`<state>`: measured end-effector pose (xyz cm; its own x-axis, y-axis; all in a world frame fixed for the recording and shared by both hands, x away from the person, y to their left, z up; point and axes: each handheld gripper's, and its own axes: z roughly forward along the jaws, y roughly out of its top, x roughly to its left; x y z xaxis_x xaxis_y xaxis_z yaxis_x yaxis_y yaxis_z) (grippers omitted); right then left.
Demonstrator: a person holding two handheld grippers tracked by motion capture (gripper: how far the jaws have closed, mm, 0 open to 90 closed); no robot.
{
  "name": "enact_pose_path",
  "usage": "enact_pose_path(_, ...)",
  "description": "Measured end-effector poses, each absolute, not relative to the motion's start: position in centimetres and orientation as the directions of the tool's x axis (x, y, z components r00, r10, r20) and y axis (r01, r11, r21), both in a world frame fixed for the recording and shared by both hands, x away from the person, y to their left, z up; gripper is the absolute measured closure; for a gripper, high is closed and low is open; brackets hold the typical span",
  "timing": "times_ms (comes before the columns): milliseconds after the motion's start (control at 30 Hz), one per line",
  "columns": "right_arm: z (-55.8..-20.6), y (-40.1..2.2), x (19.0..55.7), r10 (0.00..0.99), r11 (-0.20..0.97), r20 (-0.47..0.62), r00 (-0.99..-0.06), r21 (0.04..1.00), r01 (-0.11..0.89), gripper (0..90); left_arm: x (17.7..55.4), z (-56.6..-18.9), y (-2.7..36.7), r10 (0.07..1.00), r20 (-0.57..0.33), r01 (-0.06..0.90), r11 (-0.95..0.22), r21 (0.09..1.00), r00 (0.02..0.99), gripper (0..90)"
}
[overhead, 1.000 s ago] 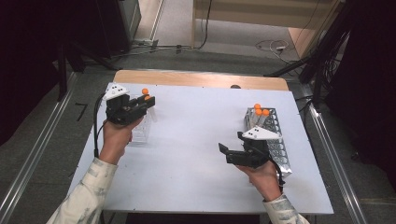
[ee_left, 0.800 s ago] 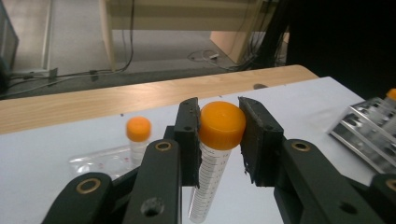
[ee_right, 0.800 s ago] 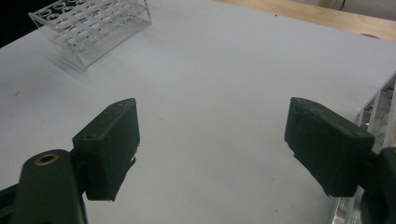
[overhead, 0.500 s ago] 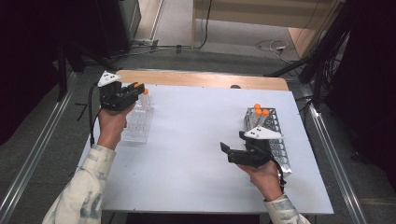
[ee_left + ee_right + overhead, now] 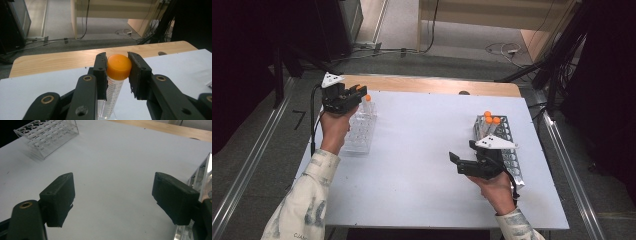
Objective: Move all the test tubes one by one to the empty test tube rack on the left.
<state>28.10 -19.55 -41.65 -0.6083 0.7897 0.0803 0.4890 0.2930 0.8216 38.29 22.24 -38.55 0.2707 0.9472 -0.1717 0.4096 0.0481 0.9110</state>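
Note:
In the left gripper view, a clear graduated tube with an orange cap (image 5: 119, 67) stands upright between the two black jaws. My left gripper (image 5: 117, 60) is shut on it just under the cap. From above, that left gripper (image 5: 360, 93) holds the tube (image 5: 367, 98) over the far end of a clear plastic rack (image 5: 359, 134). I cannot tell whether the tube's lower end sits in a hole. My right gripper (image 5: 456, 163) rests near the table's front right and points left. Its jaws (image 5: 112, 187) stand wide open over bare white table.
A metal rack (image 5: 511, 155) lies beside the right hand, with three orange-capped tubes (image 5: 489, 119) at its far end. The clear rack (image 5: 46, 136) shows far off in the right gripper view. A wooden strip (image 5: 432, 85) runs along the table's far edge.
The left hand has carried the tube away from the person, toward the far end of the clear rack. The right hand has stayed in place.

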Motion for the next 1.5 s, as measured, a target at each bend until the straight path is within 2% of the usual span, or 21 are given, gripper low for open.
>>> enact_pose_path(467, -41.6, -19.6, 28.1, 0.792, 0.287, 0.084, -0.605, 0.823, 0.49, 17.5, 38.4, -41.1, 20.7, 0.963, -0.058, 0.484, -0.079, 0.872, 0.262, 70.0)
enact_pose_path(1500, -41.6, -19.8, 28.1, 0.796, 0.282, 0.087, -0.599, 0.822, 0.494, 17.5, 38.7, -42.3, 20.5, 0.97, -0.067, 0.508, -0.063, 0.859, 0.234, 69.8)
